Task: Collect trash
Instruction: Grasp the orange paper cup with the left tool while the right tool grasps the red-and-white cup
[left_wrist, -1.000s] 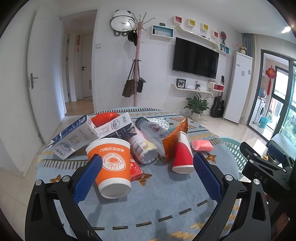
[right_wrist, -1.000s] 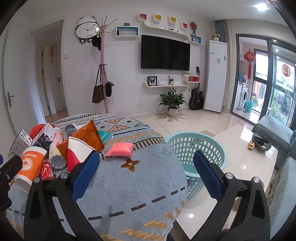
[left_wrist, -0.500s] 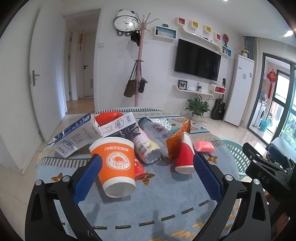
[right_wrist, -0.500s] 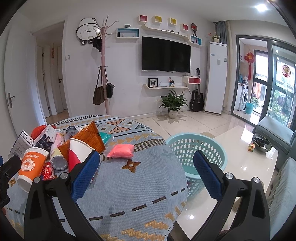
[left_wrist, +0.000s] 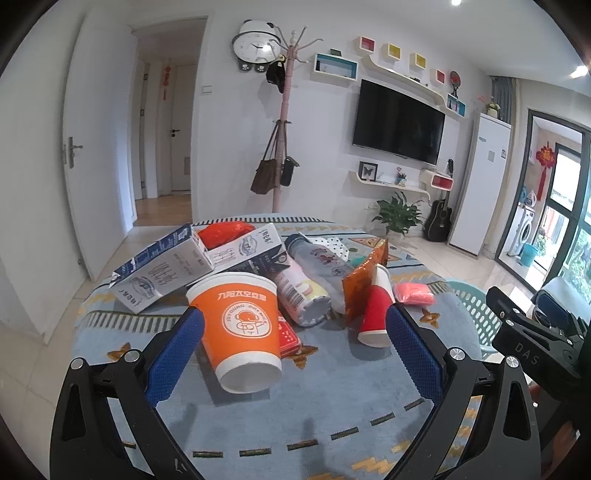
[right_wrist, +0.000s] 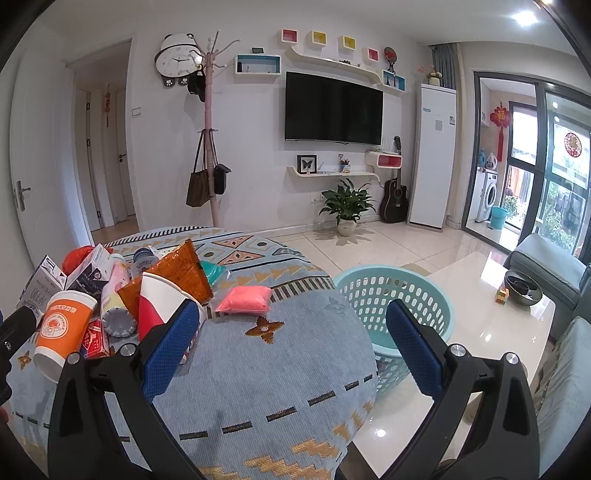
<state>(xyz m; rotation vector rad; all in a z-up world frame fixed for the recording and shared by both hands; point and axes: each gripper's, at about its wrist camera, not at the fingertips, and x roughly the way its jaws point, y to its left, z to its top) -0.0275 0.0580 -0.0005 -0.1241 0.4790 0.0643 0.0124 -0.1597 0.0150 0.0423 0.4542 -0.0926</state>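
Left wrist: the orange cup (left_wrist: 242, 328) lies between the wide-spread left claw (left_wrist: 293, 345) fingers, untouched.

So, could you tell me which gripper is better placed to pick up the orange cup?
Left. The orange cup sits just ahead of the open left gripper, while the right gripper faces the basket.
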